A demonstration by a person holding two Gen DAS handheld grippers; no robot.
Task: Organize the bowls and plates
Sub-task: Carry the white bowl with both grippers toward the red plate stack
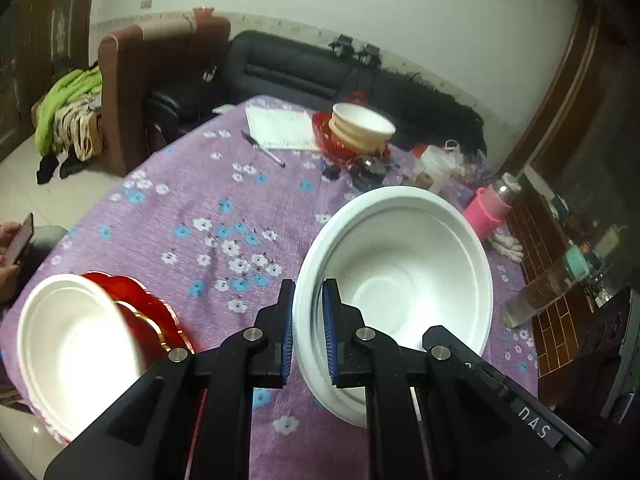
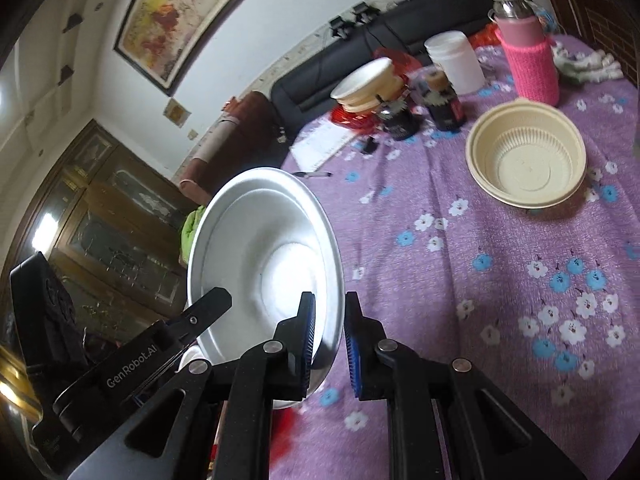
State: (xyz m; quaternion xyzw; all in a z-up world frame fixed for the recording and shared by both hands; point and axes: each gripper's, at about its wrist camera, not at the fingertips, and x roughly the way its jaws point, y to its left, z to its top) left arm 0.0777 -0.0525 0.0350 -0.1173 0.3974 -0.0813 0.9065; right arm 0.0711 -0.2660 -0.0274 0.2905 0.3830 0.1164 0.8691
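Note:
A white bowl (image 1: 400, 272) hangs tilted above the purple flowered tablecloth (image 1: 200, 208). My left gripper (image 1: 309, 284) is shut on its left rim. My right gripper (image 2: 330, 298) is shut on the opposite rim of the same white bowl (image 2: 264, 248), and its body (image 1: 500, 392) shows at the lower right of the left wrist view. A second white bowl (image 1: 76, 344) sits on red gold-edged plates (image 1: 148, 312) at the near left. A cream ribbed bowl (image 2: 528, 156) stands alone on the cloth. Stacked cream bowls (image 1: 362, 128) rest on red plates at the far end.
A pink-sleeved bottle (image 2: 528, 64), a white jar (image 2: 454, 60) and small dark items crowd the far right of the table. A notebook (image 1: 280, 128) and pen lie at the far end. A person's hand with a phone (image 1: 16, 240) is at the left edge.

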